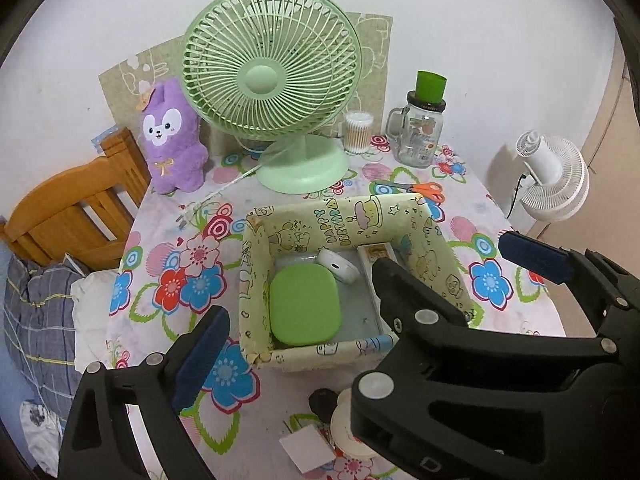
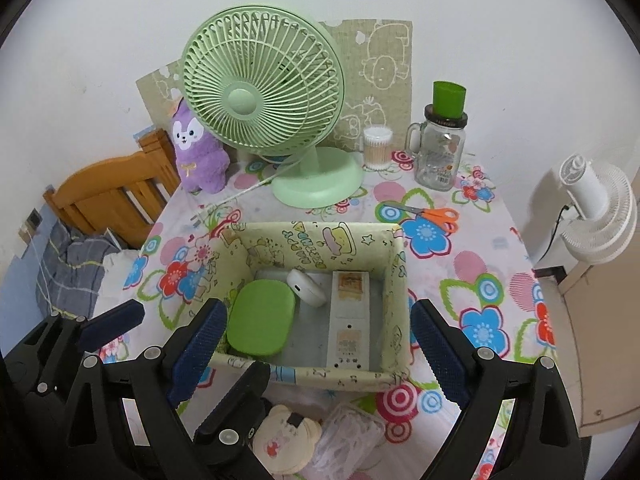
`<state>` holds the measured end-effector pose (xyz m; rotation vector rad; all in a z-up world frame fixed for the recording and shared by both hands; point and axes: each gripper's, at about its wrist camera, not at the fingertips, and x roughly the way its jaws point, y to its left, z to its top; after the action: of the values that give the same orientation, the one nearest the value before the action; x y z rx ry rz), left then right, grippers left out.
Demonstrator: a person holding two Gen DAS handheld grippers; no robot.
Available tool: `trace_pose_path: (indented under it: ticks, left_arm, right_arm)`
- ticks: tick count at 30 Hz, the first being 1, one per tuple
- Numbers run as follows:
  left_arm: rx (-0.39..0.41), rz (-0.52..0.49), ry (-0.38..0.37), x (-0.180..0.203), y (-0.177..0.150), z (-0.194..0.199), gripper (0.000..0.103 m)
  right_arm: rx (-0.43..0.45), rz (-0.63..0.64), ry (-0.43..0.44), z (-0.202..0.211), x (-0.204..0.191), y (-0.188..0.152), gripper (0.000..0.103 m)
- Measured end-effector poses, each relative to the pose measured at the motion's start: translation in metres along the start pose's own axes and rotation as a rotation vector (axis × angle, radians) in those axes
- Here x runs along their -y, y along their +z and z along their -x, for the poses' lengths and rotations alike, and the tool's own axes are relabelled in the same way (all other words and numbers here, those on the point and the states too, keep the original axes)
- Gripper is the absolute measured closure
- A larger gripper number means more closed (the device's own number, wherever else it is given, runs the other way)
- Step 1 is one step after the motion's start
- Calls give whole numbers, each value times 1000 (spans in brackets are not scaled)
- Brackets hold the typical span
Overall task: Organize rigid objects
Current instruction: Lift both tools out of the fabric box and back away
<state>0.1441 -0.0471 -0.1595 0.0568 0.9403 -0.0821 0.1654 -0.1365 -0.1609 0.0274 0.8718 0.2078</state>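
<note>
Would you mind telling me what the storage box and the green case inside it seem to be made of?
Storage box: probably cardboard covered in printed paper, with creased, frayed corners. Green case: likely matte plastic, smooth with rounded, moulded edges.

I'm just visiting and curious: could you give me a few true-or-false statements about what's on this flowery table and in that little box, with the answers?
1. The green case lies inside the patterned box. True.
2. The orange-handled scissors are in the box. False: they lie on the tablecloth beyond it, near the glass jar.
3. The right tongs grip the white oval case. False: they are open and empty.
4. A purple plush toy stands beside the green fan. True.
5. A green cup sits on top of the glass jar. True.
</note>
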Motion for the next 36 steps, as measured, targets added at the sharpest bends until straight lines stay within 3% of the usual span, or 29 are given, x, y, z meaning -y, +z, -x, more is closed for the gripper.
trace_pose_path:
  ticks: [26, 36]
  left_arm:
    - [23, 3, -24, 3, -32, 58, 5]
    - [5, -12, -47, 12, -47, 58, 5]
  right_arm:
    - [0, 10, -29, 62, -10, -29, 8]
    - [-20, 11, -77, 68, -8, -46, 8]
